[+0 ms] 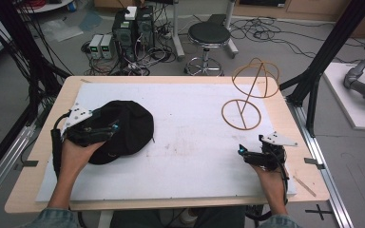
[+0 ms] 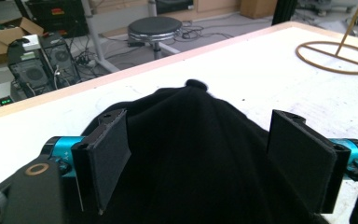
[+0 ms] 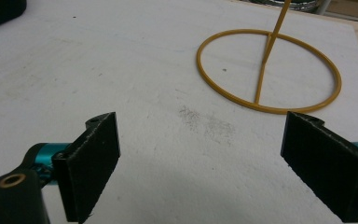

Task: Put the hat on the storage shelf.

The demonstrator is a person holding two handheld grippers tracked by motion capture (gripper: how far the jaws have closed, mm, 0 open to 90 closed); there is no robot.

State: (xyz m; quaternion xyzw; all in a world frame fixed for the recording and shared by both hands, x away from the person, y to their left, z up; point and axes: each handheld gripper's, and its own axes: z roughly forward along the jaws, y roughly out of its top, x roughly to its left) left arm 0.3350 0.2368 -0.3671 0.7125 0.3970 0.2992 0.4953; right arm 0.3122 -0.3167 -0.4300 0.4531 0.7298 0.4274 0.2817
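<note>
Left hand-held gripper sits over the black hat, and its jaws are wide open. The soft cloth bulges up between the two pads, but they do not press on it. My right hand-held gripper is open too, with nothing in it, near the right edge of the desk. The hat lies on the left part of the white mat. The yellow wire stand is at the far right, well apart from the hat.

I think the pads could pinch just a thin fold, and then the hat may slip out. If I push down, the floppy cloth may bunch up.

I count one hat, one stand and two hand-held grippers.
</note>
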